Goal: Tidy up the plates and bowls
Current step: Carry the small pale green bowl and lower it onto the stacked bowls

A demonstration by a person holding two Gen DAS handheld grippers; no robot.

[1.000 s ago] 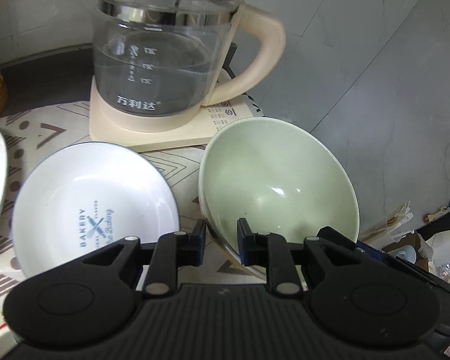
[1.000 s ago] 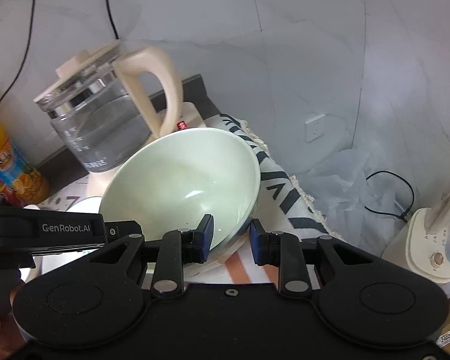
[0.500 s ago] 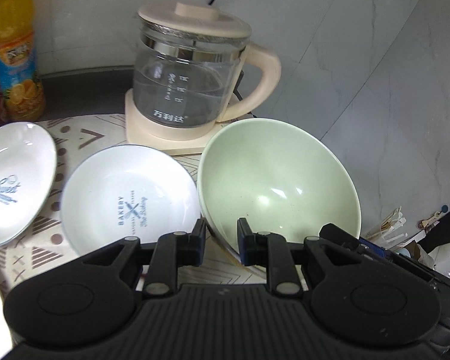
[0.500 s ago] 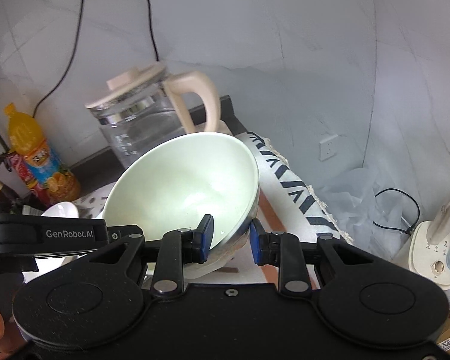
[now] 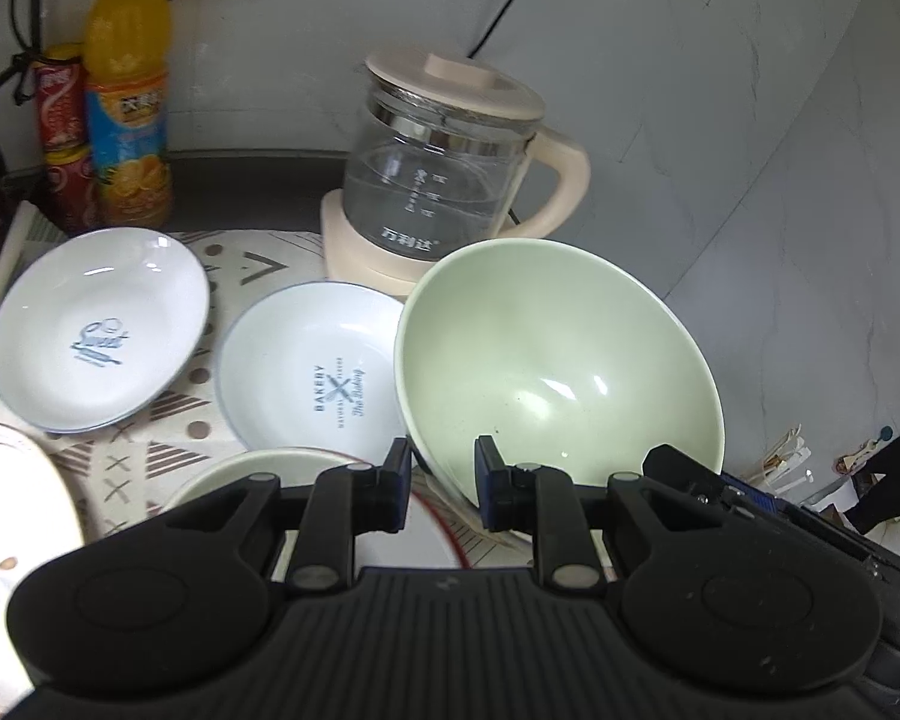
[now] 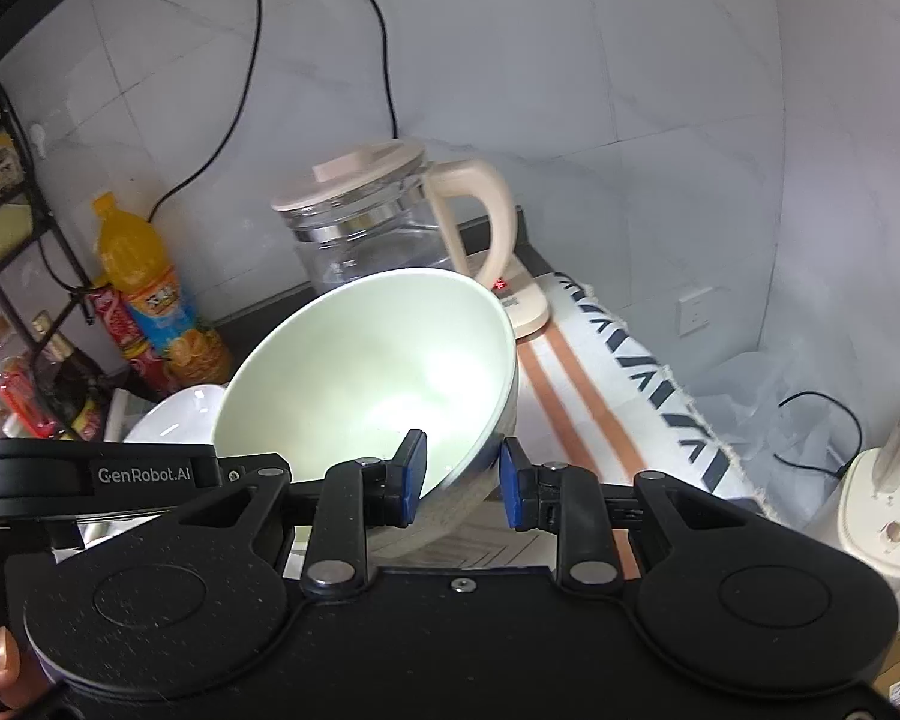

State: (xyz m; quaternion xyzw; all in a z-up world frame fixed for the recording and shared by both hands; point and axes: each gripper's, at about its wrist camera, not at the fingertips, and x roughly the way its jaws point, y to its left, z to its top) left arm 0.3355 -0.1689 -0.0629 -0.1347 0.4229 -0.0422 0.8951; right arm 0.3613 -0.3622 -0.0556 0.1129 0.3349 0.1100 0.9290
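Observation:
A pale green bowl [image 5: 558, 360] hangs tilted above the patterned cloth, held from two sides. My left gripper [image 5: 442, 477] is shut on its near rim, one pad inside and one outside. In the right wrist view the same green bowl [image 6: 366, 372] has my right gripper [image 6: 462, 471] shut on its rim too. On the cloth lie a white "Sweet" plate [image 5: 96, 330] and a white "Bakery" plate [image 5: 312, 372]. Another pale green dish [image 5: 252, 471] sits partly hidden under my left gripper, and a white flower plate [image 5: 6, 516] lies at the left edge.
A glass kettle [image 5: 444, 174] on a cream base stands behind the bowl, against the marble wall. An orange juice bottle [image 5: 127, 90] and red cans [image 5: 66, 138] stand at the back left. The cloth's right edge [image 6: 678, 420] drops off toward the floor.
Both grippers have drawn back from the kettle and risen, carrying the green bowl. The kettle looks smaller, and the bottle and more plates have come into view on the left.

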